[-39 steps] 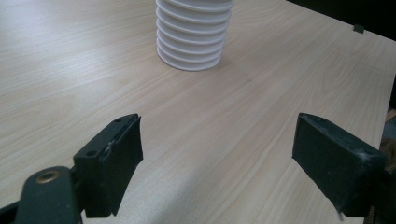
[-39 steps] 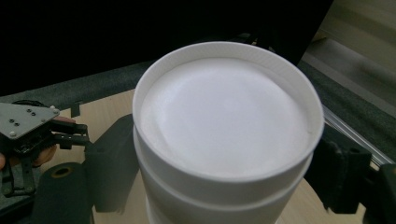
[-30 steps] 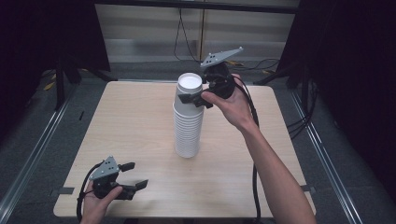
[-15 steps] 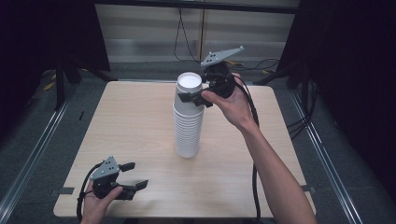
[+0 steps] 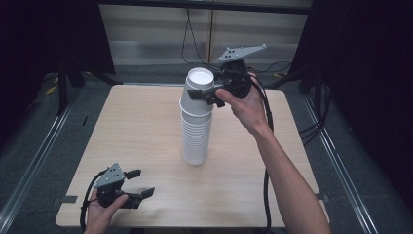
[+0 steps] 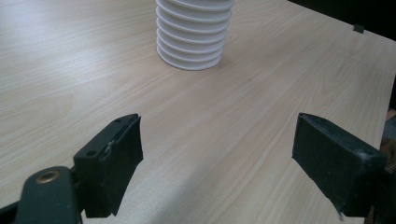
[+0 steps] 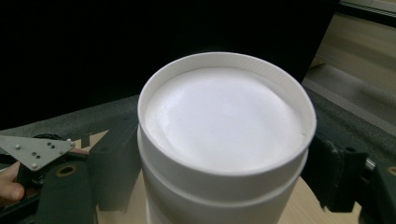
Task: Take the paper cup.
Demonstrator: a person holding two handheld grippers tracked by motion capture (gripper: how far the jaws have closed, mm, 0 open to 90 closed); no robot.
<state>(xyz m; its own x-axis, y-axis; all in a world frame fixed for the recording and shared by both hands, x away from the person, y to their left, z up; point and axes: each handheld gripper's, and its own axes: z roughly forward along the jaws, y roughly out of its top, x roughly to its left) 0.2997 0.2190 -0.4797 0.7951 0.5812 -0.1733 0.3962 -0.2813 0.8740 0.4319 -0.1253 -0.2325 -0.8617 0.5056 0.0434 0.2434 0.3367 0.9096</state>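
Note:
A tall stack of white paper cups [image 5: 197, 139] stands upside down in the middle of the wooden table [image 5: 136, 122]; its base shows in the left gripper view [image 6: 194, 35]. My right gripper [image 5: 202, 95] is held level at the top of the stack. Its jaws are shut on the sides of the top cup [image 5: 200, 80], which sits slightly raised above the rest. In the right gripper view this cup [image 7: 224, 116] lies between my right gripper's [image 7: 224, 182] jaws. My left gripper [image 5: 141, 183] rests low at the front left corner. It stands open [image 6: 217, 158] with nothing between its jaws.
Bare wood lies between the left gripper and the stack. Cables [image 5: 195, 39] hang behind the table's far edge, and metal rails [image 5: 34, 161] run along the floor on both sides. A cable [image 5: 267, 185] trails from the right gripper under the forearm.
The right gripper and the top cup sit slightly higher than a second ago. The left gripper has stayed where it was.

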